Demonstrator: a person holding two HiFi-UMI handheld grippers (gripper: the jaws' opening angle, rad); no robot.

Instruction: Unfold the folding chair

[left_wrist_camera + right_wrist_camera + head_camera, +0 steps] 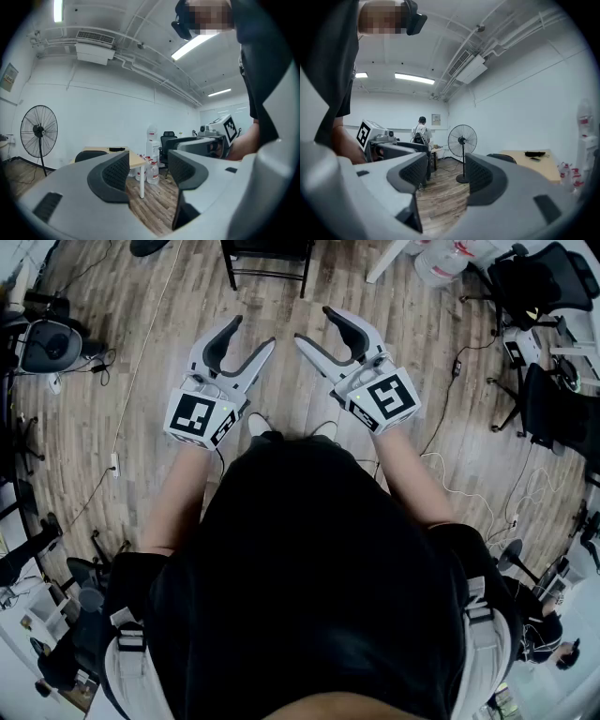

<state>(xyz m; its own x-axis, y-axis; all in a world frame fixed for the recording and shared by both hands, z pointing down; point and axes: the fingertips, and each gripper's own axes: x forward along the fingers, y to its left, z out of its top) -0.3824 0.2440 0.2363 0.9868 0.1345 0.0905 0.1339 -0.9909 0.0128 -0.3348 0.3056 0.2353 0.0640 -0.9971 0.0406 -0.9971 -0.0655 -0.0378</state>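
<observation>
**While the left hand-held gripper and right hand-held gripper are hanging released, the folding chair is standing ahead**

Both are pointing level, side by side, jaws apart with nothing between them. The chair's dark frame is sitting well beyond their tips, cut off by the head view's top edge. Bare wooden floor is lying between, while office chairs and cables are crowding the sides. Only the gripper views are showing the pedestal fan, the worktop and the water bottles beside a white wall.
</observation>
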